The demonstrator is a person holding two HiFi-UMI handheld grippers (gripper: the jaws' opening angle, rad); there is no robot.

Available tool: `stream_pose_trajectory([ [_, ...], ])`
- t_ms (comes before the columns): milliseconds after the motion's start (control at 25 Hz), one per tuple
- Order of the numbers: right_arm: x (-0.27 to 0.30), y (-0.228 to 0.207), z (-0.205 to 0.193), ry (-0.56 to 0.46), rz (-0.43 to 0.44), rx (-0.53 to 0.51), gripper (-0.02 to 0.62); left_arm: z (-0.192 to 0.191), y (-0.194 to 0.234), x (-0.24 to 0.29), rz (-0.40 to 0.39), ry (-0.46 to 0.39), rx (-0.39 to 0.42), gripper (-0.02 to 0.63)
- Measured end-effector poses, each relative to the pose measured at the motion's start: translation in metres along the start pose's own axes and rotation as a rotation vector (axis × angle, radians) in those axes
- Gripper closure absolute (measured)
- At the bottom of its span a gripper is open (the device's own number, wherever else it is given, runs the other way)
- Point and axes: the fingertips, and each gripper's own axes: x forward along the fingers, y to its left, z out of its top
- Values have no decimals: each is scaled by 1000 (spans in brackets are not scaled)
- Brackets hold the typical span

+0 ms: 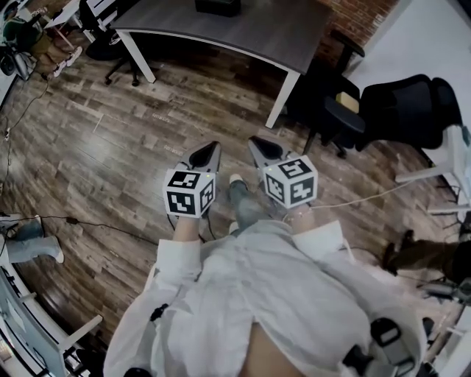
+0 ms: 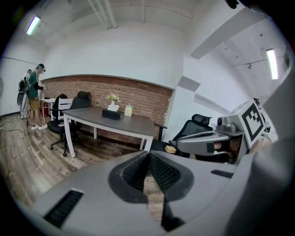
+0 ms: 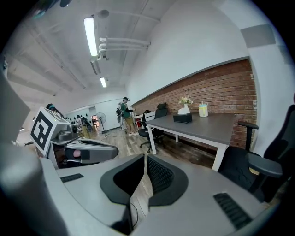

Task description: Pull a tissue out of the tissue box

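The black tissue box [image 2: 111, 114] stands on a grey table [image 2: 136, 125] by the brick wall, with a white tissue [image 2: 113, 108] sticking up from it. The right gripper view shows the same tissue box [image 3: 183, 118], also far off. In the head view only its dark edge [image 1: 218, 6] shows at the top, on the table [image 1: 243, 29]. My left gripper [image 1: 212, 147] and right gripper [image 1: 254, 141] are held side by side over the wooden floor, well short of the table. Both are shut with nothing between the jaws.
A pale cup [image 2: 128, 110] stands beside the box. Black office chairs [image 1: 408, 103] sit right of the table, another [image 1: 118, 44] to its left. Cables [image 1: 81, 221] trail over the floor. People [image 2: 33, 94] stand far off.
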Motion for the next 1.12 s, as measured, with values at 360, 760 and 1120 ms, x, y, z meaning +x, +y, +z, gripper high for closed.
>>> stream_pose_trajectory([
  [360, 80, -43, 48, 9, 57, -50, 591, 54, 60, 56, 35, -8, -17, 590],
  [760, 155, -86, 121, -19, 120, -107, 528, 118, 117, 126, 64, -27, -31, 520],
  [1120, 197, -114, 141, -24, 142, -63, 502, 137, 145, 156, 77, -26, -36, 515],
])
